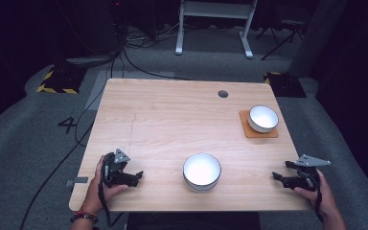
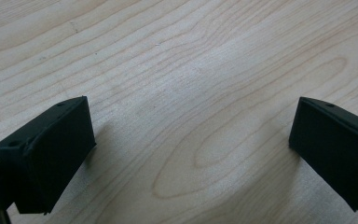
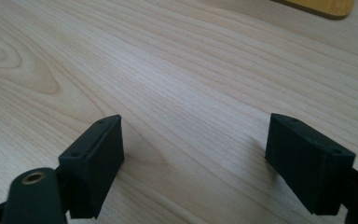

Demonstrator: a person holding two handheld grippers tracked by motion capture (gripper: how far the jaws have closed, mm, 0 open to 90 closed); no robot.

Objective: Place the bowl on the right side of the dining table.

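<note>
Two white bowls stand on the wooden table [image 1: 163,120]. One bowl [image 1: 201,171] sits near the front edge at the middle. The other bowl [image 1: 263,118] rests on an orange-brown coaster [image 1: 251,132] at the right; a corner of that coaster [image 3: 326,5] shows in the right gripper view. My left gripper [image 1: 136,177] lies low at the front left, pointing right toward the near bowl. It is open over bare wood [image 2: 191,116]. My right gripper [image 1: 280,171] is at the front right, pointing left, also open with nothing between its jaws [image 3: 196,128].
A round cable hole [image 1: 223,94] is in the table's far right part. Beyond the table there is grey carpet with cables [image 1: 134,62], a white desk frame [image 1: 215,19] and two yellow-black striped bases [image 1: 57,82].
</note>
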